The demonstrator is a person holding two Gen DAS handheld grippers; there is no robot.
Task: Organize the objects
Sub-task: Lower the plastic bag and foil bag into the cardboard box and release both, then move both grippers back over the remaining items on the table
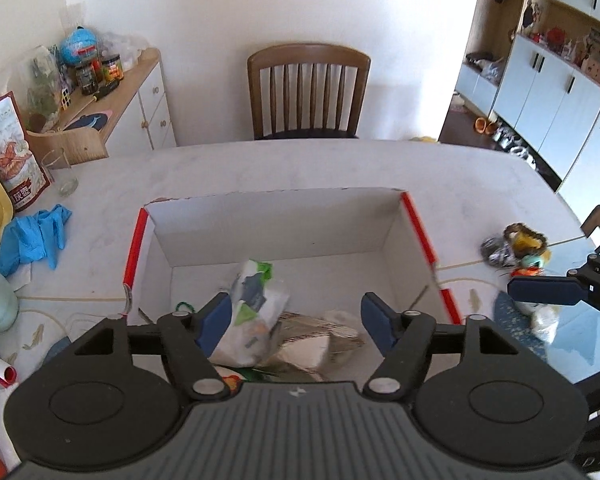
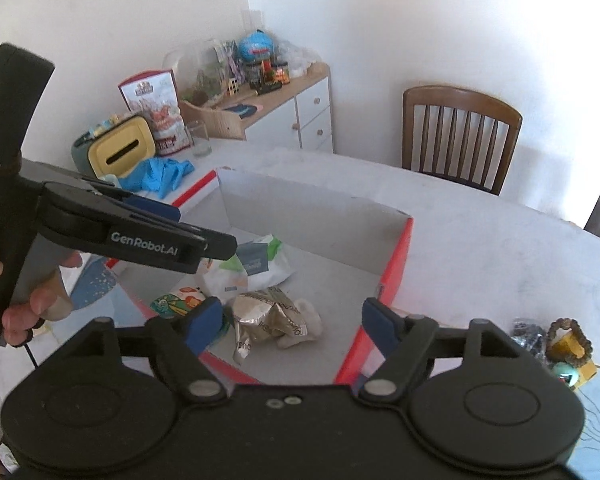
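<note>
Cardboard box (image 1: 268,224) with red edges sits open on the white table (image 1: 340,164), with small things lying inside it.

From the left wrist view, the left gripper (image 1: 296,316) hangs above the box with its jaws wide apart and nothing in them. A white and green packet (image 1: 252,300) lies on the box floor below, beside crumpled brown paper (image 1: 320,340). A blue glove (image 1: 36,236) lies on the table to the left of the box. From the right wrist view, the right gripper (image 2: 292,326) also hangs over the box, its jaws wide apart and empty. A crinkled gold wrapper (image 2: 260,316) lies in the box under it. A pile of little toys (image 2: 560,344) waits on the table outside the box to the right.
</note>
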